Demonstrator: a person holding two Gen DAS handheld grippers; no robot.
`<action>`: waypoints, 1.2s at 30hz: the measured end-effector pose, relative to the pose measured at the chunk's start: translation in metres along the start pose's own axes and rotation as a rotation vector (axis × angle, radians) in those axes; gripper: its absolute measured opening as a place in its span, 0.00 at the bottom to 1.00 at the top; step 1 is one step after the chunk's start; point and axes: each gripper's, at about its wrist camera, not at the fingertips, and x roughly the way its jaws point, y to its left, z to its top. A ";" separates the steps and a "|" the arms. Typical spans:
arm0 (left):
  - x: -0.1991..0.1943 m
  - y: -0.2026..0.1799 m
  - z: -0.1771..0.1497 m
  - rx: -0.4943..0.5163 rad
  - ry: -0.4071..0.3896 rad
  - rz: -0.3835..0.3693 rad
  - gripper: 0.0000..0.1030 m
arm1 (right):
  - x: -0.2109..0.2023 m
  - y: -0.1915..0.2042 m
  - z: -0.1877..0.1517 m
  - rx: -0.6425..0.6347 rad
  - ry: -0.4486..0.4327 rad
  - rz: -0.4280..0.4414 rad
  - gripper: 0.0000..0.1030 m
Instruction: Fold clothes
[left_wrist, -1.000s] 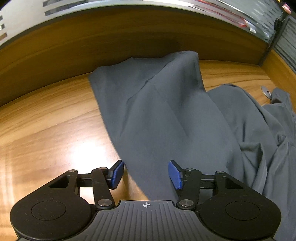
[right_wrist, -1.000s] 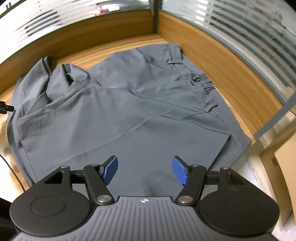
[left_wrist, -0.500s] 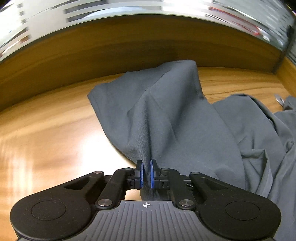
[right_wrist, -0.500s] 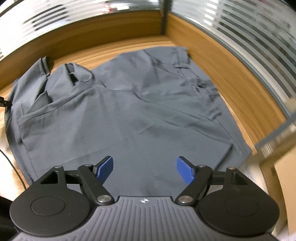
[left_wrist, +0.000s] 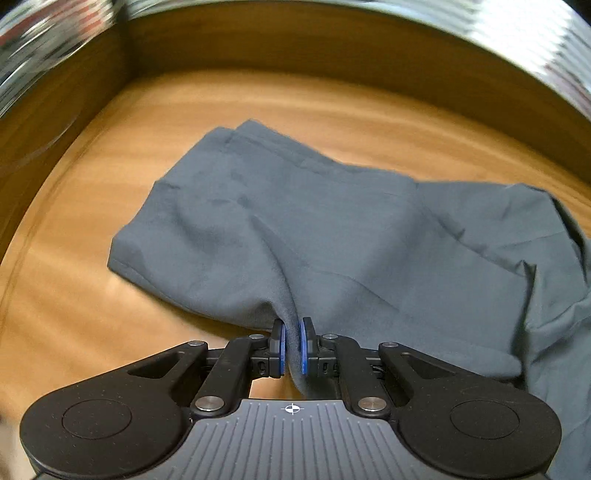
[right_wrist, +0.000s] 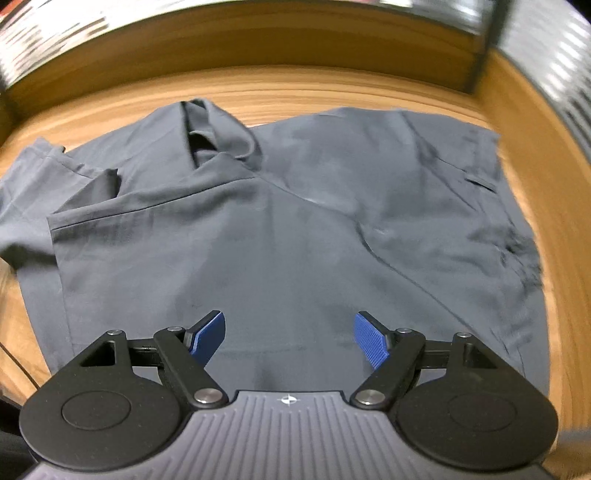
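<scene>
Left gripper (left_wrist: 291, 345): clamped on a pinch of the grey trousers (left_wrist: 332, 236) at their near edge; its jaws have just closed on that fold, the better to drag or lift it.
Right gripper (right_wrist: 290, 338): spread wide above the trousers (right_wrist: 280, 236), gripping nothing; its jaws have just opened wider, likely to take a second hold.
Trousers: rumpled on the wooden tabletop (left_wrist: 258, 99), one leg doubled over, not yet folded neat.
Count: one garment, two grippers, one tabletop.
</scene>
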 end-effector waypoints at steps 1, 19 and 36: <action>-0.004 0.005 -0.011 -0.027 0.008 0.016 0.10 | 0.004 0.001 0.004 -0.029 0.005 0.016 0.79; -0.037 0.014 -0.068 -0.278 0.025 0.108 0.11 | 0.055 0.003 0.114 -0.376 -0.015 0.186 0.79; -0.032 0.026 -0.056 -0.302 0.010 0.096 0.10 | 0.120 0.017 0.197 -0.622 -0.010 0.033 0.01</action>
